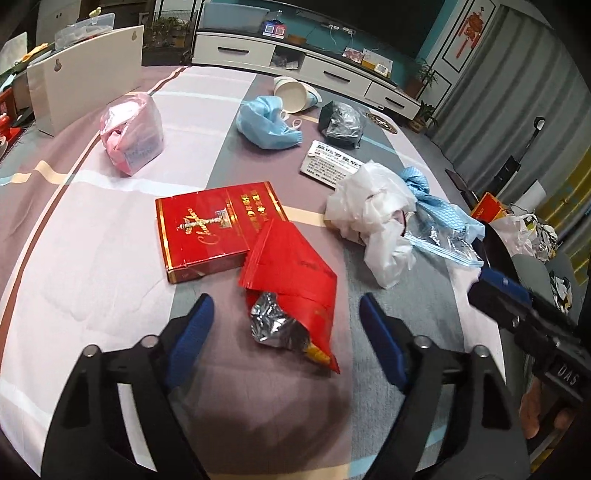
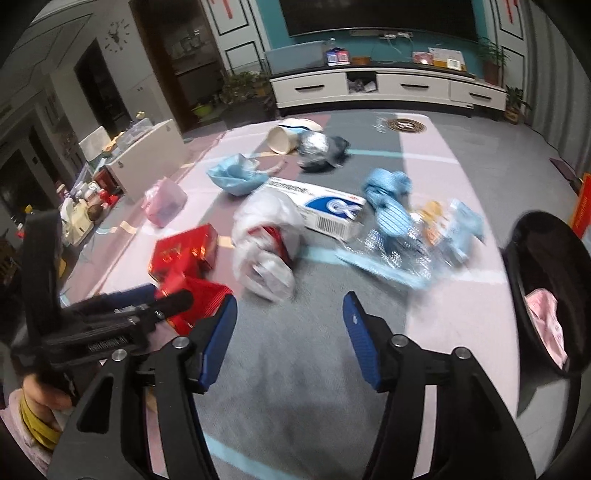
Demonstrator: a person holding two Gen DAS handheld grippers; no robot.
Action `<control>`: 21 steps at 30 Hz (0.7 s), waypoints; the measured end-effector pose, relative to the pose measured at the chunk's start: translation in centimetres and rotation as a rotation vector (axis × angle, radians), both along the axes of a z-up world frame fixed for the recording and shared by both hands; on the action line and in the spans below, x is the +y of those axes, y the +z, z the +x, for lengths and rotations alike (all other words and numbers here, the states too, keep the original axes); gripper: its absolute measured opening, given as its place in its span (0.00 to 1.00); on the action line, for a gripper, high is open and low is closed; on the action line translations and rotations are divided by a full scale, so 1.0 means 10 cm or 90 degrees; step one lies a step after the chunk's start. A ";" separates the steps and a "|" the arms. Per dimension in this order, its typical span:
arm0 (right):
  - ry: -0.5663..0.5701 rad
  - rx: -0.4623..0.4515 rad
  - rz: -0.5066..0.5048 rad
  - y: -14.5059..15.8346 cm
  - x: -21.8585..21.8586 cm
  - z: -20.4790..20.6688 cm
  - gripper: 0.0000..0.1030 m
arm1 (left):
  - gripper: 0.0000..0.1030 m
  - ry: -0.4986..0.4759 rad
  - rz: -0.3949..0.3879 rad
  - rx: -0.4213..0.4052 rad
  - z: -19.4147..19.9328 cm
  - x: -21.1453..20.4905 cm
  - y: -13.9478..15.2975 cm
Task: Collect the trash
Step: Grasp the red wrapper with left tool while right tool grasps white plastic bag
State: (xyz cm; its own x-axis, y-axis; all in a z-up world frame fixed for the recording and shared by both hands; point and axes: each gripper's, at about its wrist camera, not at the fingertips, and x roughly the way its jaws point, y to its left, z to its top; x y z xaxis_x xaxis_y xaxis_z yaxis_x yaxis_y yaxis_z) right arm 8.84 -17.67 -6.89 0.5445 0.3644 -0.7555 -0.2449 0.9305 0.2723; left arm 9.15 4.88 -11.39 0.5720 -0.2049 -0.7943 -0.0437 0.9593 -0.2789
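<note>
Beyond the striped cloth [image 1: 110,229] you see a long white TV cabinet [image 2: 388,86] against the teal wall, potted plants [image 2: 493,61] at its end, a dark screen [image 2: 376,16] above, and a wall clock [image 2: 119,36] at left.

1. Bare surface [image 2: 295,362] lies open under the right hand-held gripper [image 2: 290,325].
2. Red wrapper [image 1: 291,273] and red box [image 1: 214,229] crowd the left.
3. Black bin [image 2: 546,288] blocks the right edge.
</note>
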 end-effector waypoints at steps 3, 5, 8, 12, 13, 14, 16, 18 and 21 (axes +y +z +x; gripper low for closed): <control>-0.001 -0.004 0.003 -0.01 0.09 0.16 0.65 | 0.59 -0.002 -0.001 0.004 0.01 0.01 -0.03; -0.006 -0.003 0.002 -0.02 0.15 0.27 0.67 | 0.38 -0.006 -0.012 0.008 0.00 0.03 -0.05; -0.005 -0.002 0.001 -0.06 0.23 0.41 0.68 | 0.26 -0.013 -0.014 -0.001 -0.06 0.03 -0.01; 0.001 0.008 -0.012 -0.16 0.36 0.58 0.68 | 0.24 -0.027 -0.023 -0.014 -0.17 0.04 0.07; 0.002 0.009 -0.018 -0.19 0.39 0.61 0.68 | 0.24 -0.030 -0.027 -0.017 -0.20 0.04 0.09; 0.001 0.011 -0.024 -0.22 0.42 0.64 0.68 | 0.24 -0.032 -0.029 -0.018 -0.21 0.05 0.11; 0.000 0.019 -0.026 -0.27 0.44 0.69 0.68 | 0.24 -0.039 -0.037 -0.025 -0.25 0.06 0.17; -0.008 0.031 -0.039 -0.33 0.46 0.72 0.63 | 0.24 -0.046 -0.041 -0.031 -0.29 0.06 0.22; -0.009 0.049 -0.050 -0.41 0.48 0.73 0.43 | 0.24 -0.056 -0.045 -0.044 -0.34 0.06 0.31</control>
